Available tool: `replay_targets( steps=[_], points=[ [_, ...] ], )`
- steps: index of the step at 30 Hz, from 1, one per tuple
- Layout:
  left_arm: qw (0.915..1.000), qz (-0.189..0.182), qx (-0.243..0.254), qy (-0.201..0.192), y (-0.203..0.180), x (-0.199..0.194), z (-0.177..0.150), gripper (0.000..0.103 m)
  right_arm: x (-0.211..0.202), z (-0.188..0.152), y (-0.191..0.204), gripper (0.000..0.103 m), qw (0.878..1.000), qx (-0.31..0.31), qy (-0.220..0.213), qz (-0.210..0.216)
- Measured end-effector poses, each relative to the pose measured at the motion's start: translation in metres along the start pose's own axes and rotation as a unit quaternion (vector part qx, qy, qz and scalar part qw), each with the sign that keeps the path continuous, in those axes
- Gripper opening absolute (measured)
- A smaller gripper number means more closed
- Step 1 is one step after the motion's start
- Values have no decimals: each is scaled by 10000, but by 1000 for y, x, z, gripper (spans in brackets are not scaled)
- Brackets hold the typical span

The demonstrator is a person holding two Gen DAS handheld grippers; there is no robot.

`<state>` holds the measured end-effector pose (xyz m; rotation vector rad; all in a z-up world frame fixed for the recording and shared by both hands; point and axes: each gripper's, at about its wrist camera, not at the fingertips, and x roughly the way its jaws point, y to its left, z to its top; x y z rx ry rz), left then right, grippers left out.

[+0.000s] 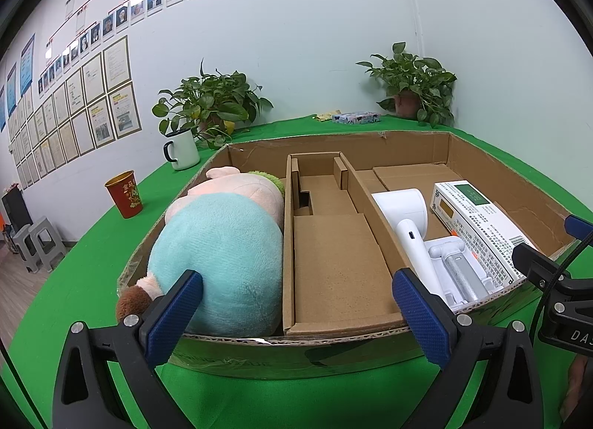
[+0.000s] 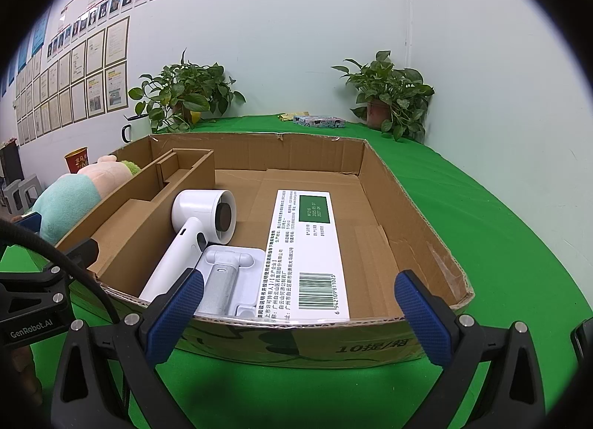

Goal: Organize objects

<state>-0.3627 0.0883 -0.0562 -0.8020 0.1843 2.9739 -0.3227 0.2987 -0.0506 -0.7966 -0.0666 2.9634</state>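
Left hand-held gripper [image 1: 296,310] and right hand-held gripper [image 2: 298,312]: both wide open, empty, low in frame before the cardboard box [image 2: 418,229]. Plush toy [image 1: 222,243] lower left, white box [image 2: 307,247] centre. Best approached slowly, clearing the rim.

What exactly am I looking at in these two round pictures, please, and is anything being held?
Each picture comes from a fisheye camera on a hand-held gripper, looking along its two blue-padded fingers. A person holds one in each hand; no robot arm.

The left gripper and the right gripper are both open and hold nothing.

On the green table lies a shallow cardboard box with a cardboard divider. The plush toy fills the left section; the right holds a white hair dryer, a white tray and a printed white carton. Behind stand two potted plants, a white mug and a red cup.
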Motion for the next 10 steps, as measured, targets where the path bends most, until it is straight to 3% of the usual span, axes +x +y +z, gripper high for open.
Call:
replay_targets(
  steps=[10],
  points=[
    [10000,15,25,4,-1,2,-1,103,0,0,0,102,10000,0,0,1]
  ],
)
